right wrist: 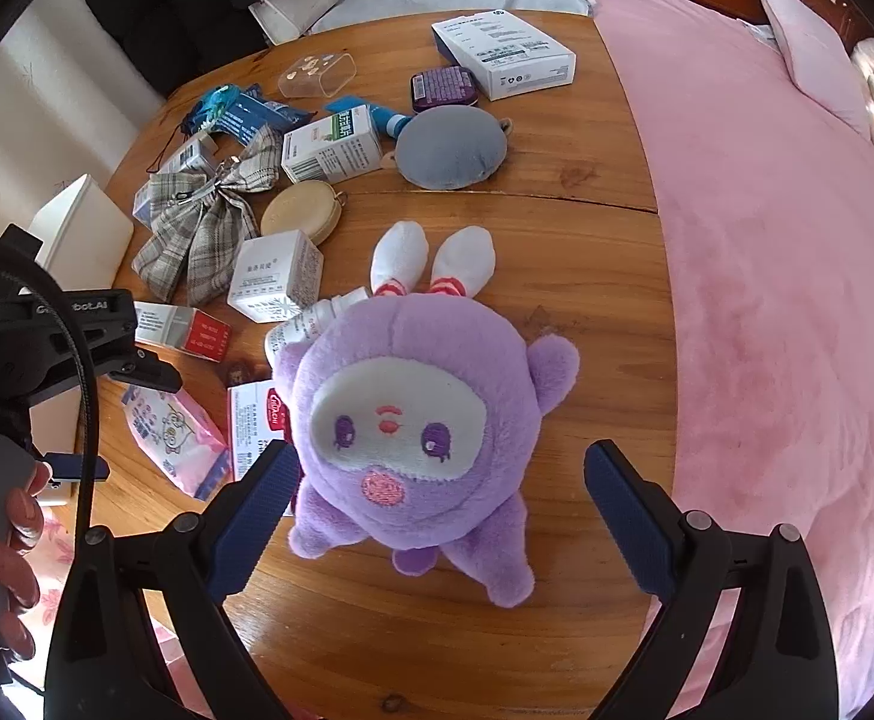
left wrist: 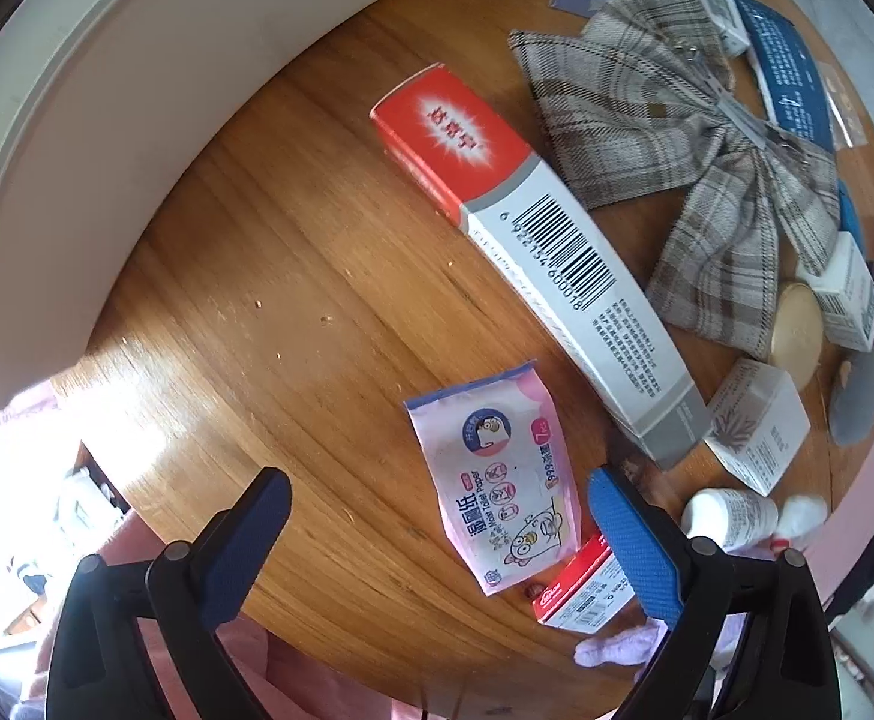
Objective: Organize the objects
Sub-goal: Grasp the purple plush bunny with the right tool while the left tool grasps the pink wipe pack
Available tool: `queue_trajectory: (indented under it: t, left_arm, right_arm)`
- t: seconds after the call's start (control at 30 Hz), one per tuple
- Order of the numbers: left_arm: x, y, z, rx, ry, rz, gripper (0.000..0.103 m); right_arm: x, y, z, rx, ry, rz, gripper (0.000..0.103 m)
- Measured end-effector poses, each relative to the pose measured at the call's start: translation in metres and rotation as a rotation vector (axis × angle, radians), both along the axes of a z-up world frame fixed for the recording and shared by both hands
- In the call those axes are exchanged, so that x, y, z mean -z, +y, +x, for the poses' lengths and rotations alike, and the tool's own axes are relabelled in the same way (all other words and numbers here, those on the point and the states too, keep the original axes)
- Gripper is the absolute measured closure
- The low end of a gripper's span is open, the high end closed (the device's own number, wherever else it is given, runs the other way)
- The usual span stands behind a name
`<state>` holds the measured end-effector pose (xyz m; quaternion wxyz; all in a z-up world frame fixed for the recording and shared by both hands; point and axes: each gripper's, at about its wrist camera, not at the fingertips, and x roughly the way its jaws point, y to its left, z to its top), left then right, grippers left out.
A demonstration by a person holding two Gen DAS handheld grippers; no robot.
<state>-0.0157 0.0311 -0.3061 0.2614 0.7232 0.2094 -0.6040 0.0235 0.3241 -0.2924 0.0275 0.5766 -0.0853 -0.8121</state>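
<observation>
Pink bedspread [right wrist: 766, 300] w/ pillow [right wrist: 808, 42] beside wooden table [right wrist: 556, 312].

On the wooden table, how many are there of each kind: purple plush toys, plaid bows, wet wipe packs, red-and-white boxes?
purple plush toys: 1
plaid bows: 1
wet wipe packs: 1
red-and-white boxes: 2
Total: 5

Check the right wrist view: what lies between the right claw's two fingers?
The purple plush toy, lying on the wooden table. The right claw is open; neither pad visibly presses on it in the right wrist view.
</observation>
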Motion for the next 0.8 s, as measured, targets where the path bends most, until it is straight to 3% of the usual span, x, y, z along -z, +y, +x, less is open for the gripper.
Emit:
queue_trajectory:
  t: [0.07,0.27,0.53,0.6,0.7,0.8]
  left_arm:
    - [0.001,0.001,0.003,-0.04,0.001,-0.002,0.016]
    - [0.001,0.013,0.0,0.006,-0.025,-0.091,0.018]
    - [0.001,0.019,0.001,-0.016,-0.059,-0.096,0.022]
    - [-0.001,0.022,0.001,-0.013,-0.058,-0.081,0.028]
    - [-0.004,0.027,-0.002,0.015,-0.031,-0.035,0.06]
    - [-0.004,0.033,-0.006,0.069,-0.038,-0.021,0.063]
  right_arm:
    - [0.002,0.0,-0.001,-0.005,-0.002,0.001,0.01]
    - [0.004,-0.002,-0.004,-0.024,0.008,0.006,0.011]
    - [0.009,-0.007,-0.009,-0.035,0.012,-0.026,0.018]
    - [0.013,-0.008,-0.011,-0.036,0.007,-0.051,0.021]
    - [0.017,-0.008,-0.01,-0.032,0.007,-0.085,0.026]
    - [0.018,-0.005,-0.009,-0.033,0.027,-0.129,0.035]
